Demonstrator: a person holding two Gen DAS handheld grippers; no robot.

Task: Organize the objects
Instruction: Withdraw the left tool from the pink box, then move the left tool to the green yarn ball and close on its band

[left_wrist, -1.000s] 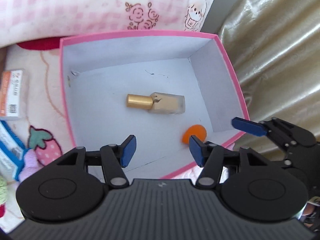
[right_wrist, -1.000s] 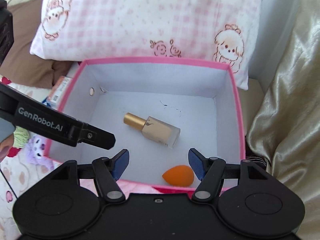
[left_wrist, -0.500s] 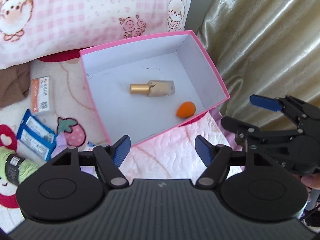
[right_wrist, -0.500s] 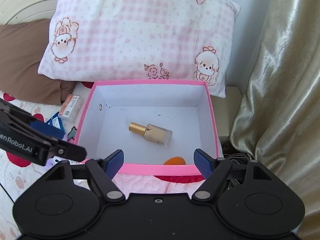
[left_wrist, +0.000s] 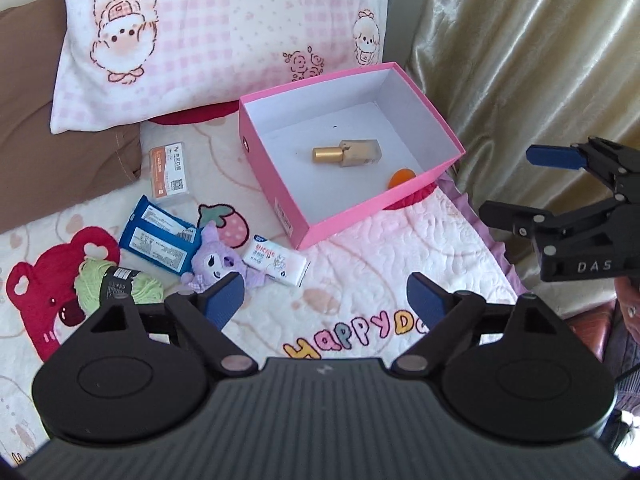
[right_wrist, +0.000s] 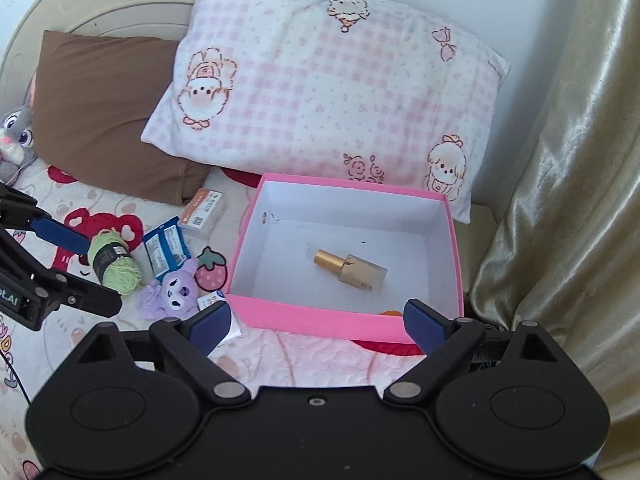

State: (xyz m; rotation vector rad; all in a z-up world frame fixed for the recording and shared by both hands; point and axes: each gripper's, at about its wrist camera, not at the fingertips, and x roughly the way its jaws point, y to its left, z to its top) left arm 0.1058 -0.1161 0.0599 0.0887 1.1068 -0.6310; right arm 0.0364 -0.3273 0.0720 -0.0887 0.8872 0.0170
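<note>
From my left wrist camera, my left tongs are opening with nothing between them, above the bed's blanket. The pink box already holds the gold-capped bottle and the orange sponge. Still outside lie the tissue pack, purple plush, blue packets, green yarn and orange-white carton. They crowd together, so I could nip two at once or drag the plush along with the tissue pack.

From my right wrist camera, my right tongs are also opening and empty, hanging over the box's near wall. My left tongs show at the edge; both reaching for the same pile could collide. The soft blanket may let thin packets slip.
</note>
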